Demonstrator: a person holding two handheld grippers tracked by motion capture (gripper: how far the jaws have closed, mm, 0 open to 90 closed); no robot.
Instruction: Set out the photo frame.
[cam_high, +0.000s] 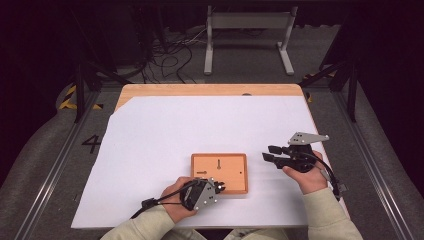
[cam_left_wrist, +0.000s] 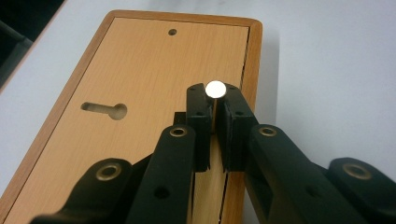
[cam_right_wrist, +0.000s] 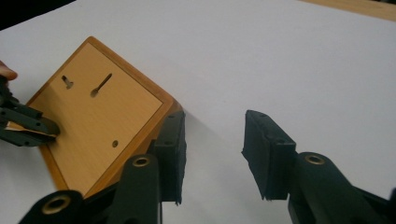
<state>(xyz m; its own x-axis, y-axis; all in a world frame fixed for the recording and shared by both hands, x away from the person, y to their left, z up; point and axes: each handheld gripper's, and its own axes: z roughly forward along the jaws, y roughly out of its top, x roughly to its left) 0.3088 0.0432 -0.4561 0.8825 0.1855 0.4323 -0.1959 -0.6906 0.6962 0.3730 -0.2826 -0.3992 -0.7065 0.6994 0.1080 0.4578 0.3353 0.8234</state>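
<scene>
Watching from beside the table, the risk I see is all at the left gripper (cam_left_wrist: 215, 112): its jaws are clenched on a small metal pin (cam_left_wrist: 215, 88), shiny round end facing up, held over the wooden board (cam_left_wrist: 140, 70) near the board's front edge on the person's side. The board lies flat on the white sheet (cam_high: 150, 130) approx. mid-table, w/ two keyhole slots (cam_left_wrist: 105, 110) and a small round hole (cam_left_wrist: 172, 32) cut in its face. The pin is pinched only near its top, so a slight twist of the wrist could let it pivot or slip out between the pads; being round and smooth it'd prob. roll off across the sheet. If it's meant for a slot or the hole, coming down tilted could jam it on the rim or scuff the veneer. The board isn't pinned down by anything I can see, so a sideways push from the left hand (cam_high: 175, 200) could skid it on the sheet. The right gripper (cam_high: 270, 153) hangs just right of the board, jaws spread wide and holding nothing, not touching it, so it gives no bracing atm. Can't tell how deep the pin sits in the jaws; the lower part is hidden.
</scene>
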